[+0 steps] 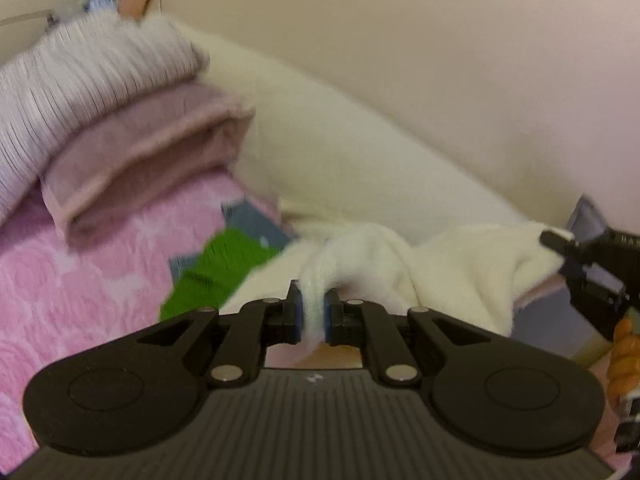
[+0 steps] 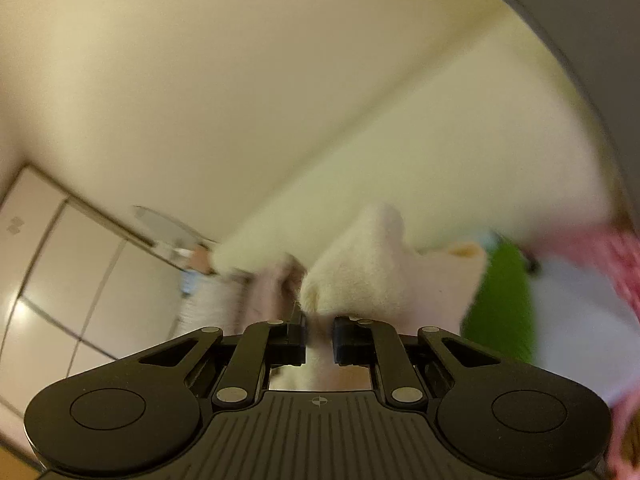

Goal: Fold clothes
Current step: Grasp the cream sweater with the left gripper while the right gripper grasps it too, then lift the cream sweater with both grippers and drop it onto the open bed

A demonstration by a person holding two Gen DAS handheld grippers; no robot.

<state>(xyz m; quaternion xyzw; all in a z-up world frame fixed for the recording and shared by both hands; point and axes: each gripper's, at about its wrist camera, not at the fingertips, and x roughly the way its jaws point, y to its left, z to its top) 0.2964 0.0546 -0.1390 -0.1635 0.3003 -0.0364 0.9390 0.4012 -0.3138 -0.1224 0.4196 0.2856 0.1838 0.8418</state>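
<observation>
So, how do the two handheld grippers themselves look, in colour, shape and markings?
Both look the same. The left gripper and the right gripper are matte black, with a ribbed dark grey base plate, two round black discs at the sides, angled linkage bars with silver rivets, and a small white crosshair mark on the plate. The left gripper's fingers carry blue pads. No cables or sleeves are visible.

Soft warm indoor light; heavy motion blur (fisheye-bent edges).

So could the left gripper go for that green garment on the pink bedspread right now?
Probably not yet: the left gripper is shut on the cream fleece. The green garment lies close ahead-left, part under the fleece's edge.
</observation>
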